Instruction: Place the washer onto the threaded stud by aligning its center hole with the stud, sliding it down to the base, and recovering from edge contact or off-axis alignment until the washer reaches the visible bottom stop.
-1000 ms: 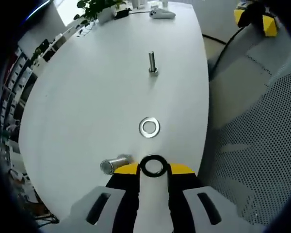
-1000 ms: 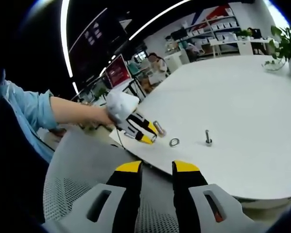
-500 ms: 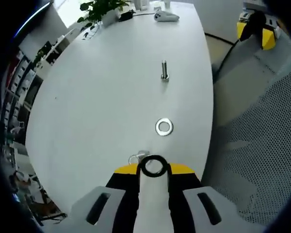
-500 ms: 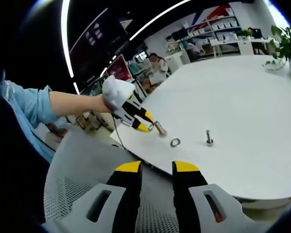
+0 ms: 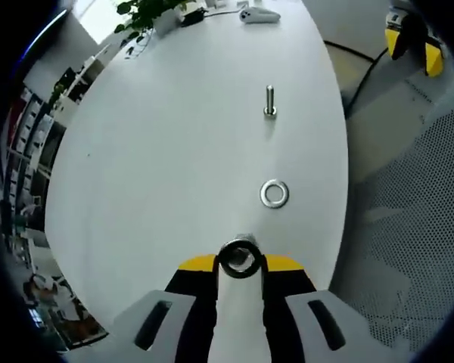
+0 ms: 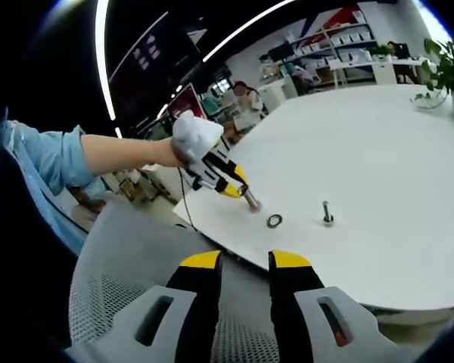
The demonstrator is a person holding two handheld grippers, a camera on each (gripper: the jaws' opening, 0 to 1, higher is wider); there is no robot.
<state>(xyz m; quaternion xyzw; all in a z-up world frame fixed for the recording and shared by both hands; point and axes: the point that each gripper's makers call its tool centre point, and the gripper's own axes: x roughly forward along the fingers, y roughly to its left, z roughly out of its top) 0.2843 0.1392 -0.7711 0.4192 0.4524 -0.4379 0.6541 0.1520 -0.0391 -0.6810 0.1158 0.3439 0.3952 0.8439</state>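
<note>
- Steel cylinder piece (image 6: pixel 250 200) had been lying on its side on the white table (image 5: pixel 174 136) a second before; now it stood tipped up, gripped at the left gripper (image 6: pixel 228 184) tips, lower end on or just above the tabletop, can't tell which.
- Left gripper view: the cylinder (image 5: pixel 239 257) showed end-on as a ring between the yellow tips, jaws pinched on it.
- Washer (image 5: pixel 275 193) stayed flat on the table, untouched, between the left gripper and the upright threaded stud (image 5: pixel 269 100), apart from both.
- Judged: washer not yet picked, so the placing step hadn't begun.
- Right gripper view added the side look: a sleeved arm reaching in, the cylinder's tilt, washer (image 6: pixel 274 221) and stud (image 6: pixel 327 214) in a row near the table edge.
- Right gripper (image 6: pixel 245 266) hung back off the table over a mesh chair (image 6: pixel 129 287), fingers a little apart, holding nothing.
</note>
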